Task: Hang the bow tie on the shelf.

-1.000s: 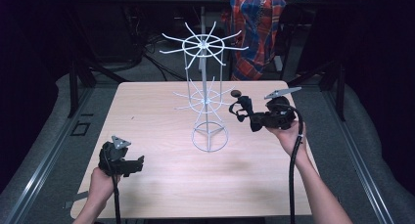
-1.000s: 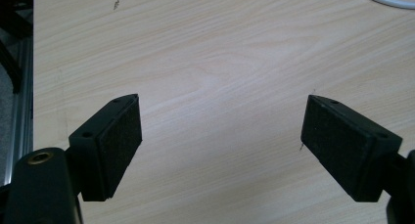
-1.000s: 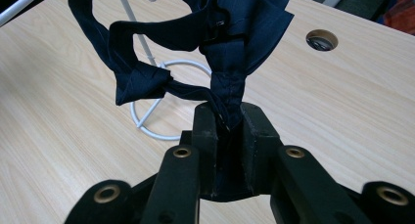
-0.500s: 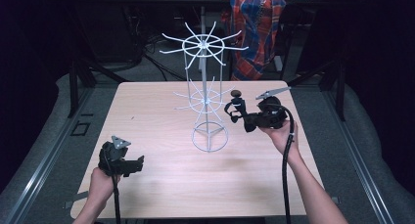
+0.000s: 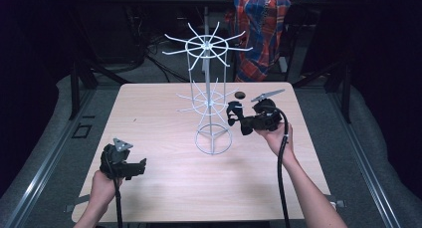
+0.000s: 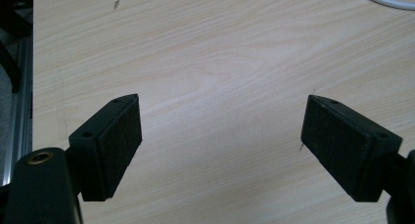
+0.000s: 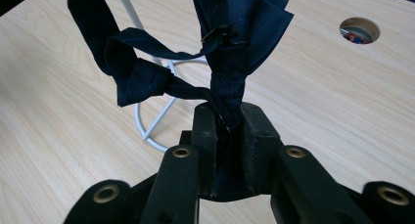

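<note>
A white wire rack with two tiers of radiating hooks stands upright mid-table; part of its base ring appears in the right gripper view. My right gripper hovers just right of the rack's lower tier, shut on a dark navy cloth strap. In the right gripper view the jaws pinch the strap, which stands up in folds with a small clasp and a knotted loop off to the left. My left gripper rests low at the front left, open, with bare wood between its jaws.
The light wooden table has a round hole near its far edge, right of the rack. A person in a plaid shirt stands beyond the table. Dark floor and metal rails lie on both sides.
My right gripper has carried the strap left, closer to the rack's lower tier. The left gripper has stayed where it was.
</note>
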### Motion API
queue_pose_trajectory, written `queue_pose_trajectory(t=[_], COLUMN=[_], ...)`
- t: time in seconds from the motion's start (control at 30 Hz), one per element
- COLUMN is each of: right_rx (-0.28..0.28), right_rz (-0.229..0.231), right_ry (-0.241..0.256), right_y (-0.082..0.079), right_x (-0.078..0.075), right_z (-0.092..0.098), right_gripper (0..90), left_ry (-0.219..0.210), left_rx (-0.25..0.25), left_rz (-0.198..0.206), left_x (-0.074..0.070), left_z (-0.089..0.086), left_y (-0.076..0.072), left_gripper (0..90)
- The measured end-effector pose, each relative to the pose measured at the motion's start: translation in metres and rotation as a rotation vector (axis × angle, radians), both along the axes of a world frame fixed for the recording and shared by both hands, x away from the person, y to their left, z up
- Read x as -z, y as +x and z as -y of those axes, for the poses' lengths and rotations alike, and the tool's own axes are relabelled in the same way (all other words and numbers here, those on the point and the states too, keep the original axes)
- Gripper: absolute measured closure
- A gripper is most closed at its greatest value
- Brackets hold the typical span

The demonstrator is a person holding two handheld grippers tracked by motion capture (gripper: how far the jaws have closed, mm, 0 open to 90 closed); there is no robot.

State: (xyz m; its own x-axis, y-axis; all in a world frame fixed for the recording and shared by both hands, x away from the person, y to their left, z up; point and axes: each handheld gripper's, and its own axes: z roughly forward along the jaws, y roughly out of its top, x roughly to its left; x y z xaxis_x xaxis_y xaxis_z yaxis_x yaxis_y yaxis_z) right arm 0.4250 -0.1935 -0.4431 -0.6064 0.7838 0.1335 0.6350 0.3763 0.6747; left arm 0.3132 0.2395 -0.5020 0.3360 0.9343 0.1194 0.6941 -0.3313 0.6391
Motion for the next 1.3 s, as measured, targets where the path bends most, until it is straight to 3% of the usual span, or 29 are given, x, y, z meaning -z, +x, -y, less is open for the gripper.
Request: queue_pose_trajectory(t=[0.33, 0.87, 1.3], right_rx=[-0.015, -0.021, -0.026], right_rz=[0.011, -0.018, -0.030], right_ry=[0.009, -0.018, -0.006], right_y=[0.003, 0.006, 0.005], right_x=[0.003, 0.012, 0.015], right_z=[-0.010, -0.016, -0.017], right_gripper=[77.9, 75.2, 62.8], left_ry=[0.000, 0.002, 0.002], left_rx=[0.002, 0.002, 0.005], left_rz=[0.000, -0.001, -0.003], left_x=[0.000, 0.000, -0.001], left_z=[0.000, 0.000, 0.000], left_y=[0.000, 0.000, 0.000], left_gripper=[15.5, 15.5, 15.6])
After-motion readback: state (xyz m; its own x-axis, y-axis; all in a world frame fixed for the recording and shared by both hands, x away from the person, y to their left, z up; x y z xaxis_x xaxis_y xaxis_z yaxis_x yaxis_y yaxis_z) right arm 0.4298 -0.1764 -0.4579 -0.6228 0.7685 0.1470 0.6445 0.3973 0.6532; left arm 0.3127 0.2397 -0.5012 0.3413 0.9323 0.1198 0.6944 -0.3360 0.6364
